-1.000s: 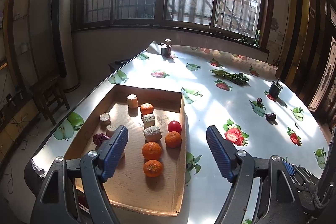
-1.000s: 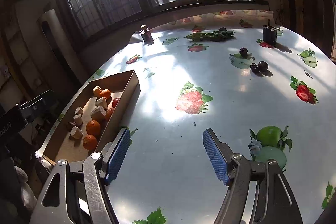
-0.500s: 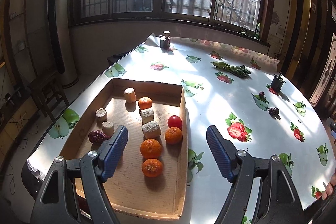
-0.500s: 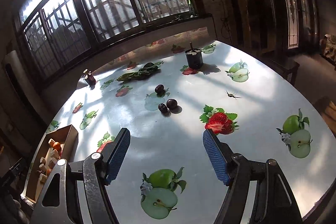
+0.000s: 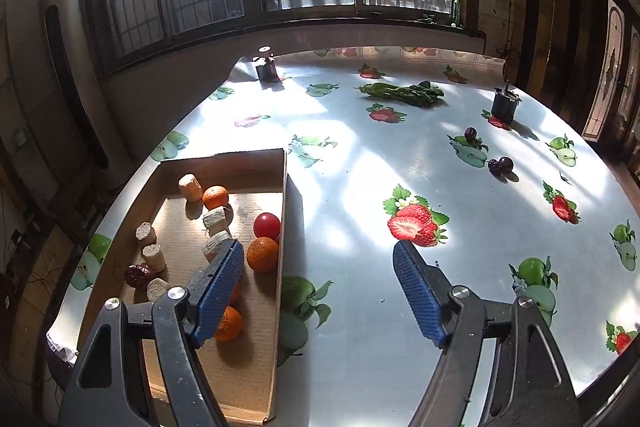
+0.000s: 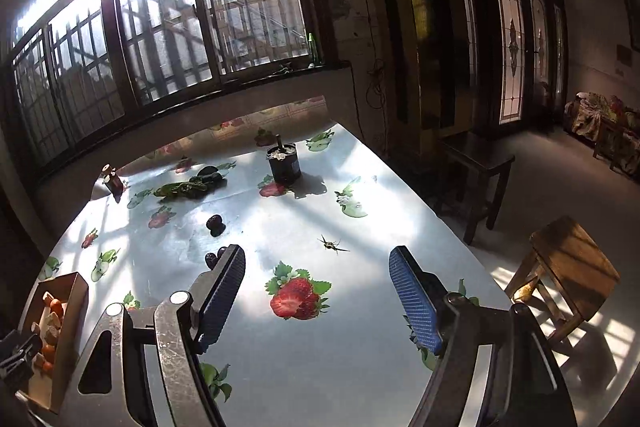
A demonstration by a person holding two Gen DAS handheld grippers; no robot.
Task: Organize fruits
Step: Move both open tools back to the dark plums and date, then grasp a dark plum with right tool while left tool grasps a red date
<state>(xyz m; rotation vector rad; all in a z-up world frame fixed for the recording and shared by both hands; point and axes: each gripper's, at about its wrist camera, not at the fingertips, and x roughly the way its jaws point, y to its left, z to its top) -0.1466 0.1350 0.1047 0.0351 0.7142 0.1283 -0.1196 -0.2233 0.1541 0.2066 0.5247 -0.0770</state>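
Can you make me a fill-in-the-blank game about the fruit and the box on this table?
1. The oranges lie inside the cardboard ____.
2. The round fruit next to the box's right wall is coloured ____.
3. Both the left gripper and the right gripper are ____ and hold nothing.
4. The dark plums sit out on the ____, not in the box.

Missing words: box; red; open; table
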